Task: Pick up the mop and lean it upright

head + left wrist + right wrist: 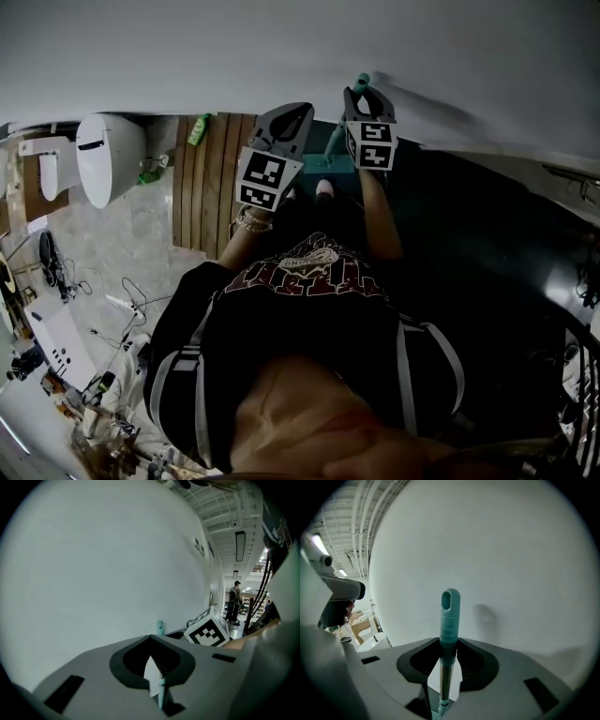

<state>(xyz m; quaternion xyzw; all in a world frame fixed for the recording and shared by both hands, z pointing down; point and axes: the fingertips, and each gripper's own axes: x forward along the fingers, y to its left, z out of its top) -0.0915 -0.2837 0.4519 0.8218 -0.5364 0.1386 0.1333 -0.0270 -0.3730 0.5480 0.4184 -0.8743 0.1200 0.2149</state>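
Observation:
The mop stands nearly upright against the white wall (281, 47). Its teal handle tip (450, 613) rises above my right gripper (445, 677), and the metal shaft (445, 679) runs down between the jaws with a slit of wall showing on either side, so the pads are off it and the gripper is open. In the head view the tip (362, 82) pokes above the right gripper (361, 98), the teal pole (333, 145) slanting below. My left gripper (292, 114) hangs to the left, apart from the pole, a narrow gap (152, 677) between its jaws. It sees the tip (160, 627).
A white toilet (103, 155) stands at the left, beside a wooden slatted panel (211, 178) with a green bottle (198, 129) at its top. Cables and small items litter the floor at lower left (56, 272). A person (234, 599) stands far down the hall.

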